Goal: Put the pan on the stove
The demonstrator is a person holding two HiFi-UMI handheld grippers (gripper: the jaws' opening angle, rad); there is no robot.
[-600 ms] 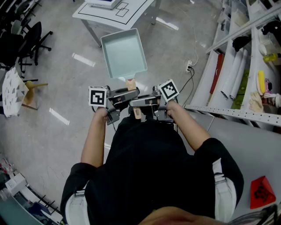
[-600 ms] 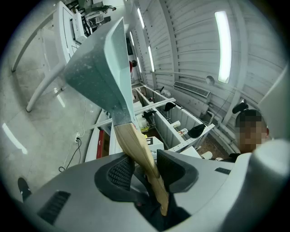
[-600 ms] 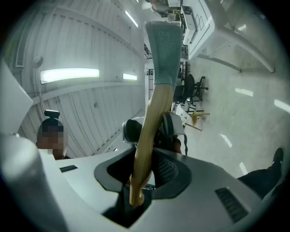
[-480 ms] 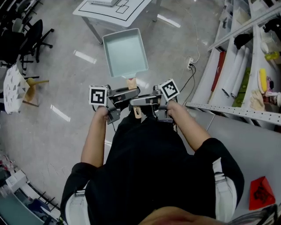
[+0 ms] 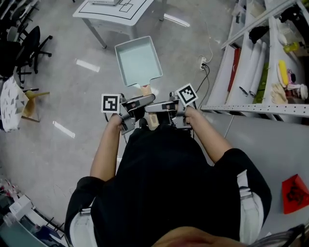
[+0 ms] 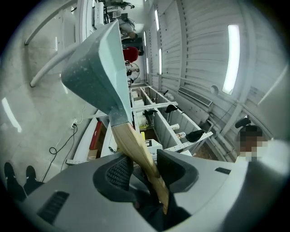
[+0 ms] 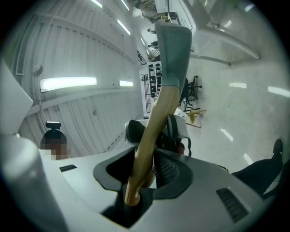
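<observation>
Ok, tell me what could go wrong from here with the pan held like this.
1. The left hand-held gripper and right hand-held gripper clamp only the wooden handle, while the pan juts out ahead, so it could sag or twist.
2. It hangs over the floor, short of the white table; a slip could mean a drop.
3. A cable lies on the floor near the shelving, a possible trip hazard.

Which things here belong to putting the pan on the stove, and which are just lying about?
Job: pale green rectangular pan, its wooden handle gripped by left gripper and right gripper.
Lying about: black office chairs, white shelving rack, white power strip on the floor.
</observation>
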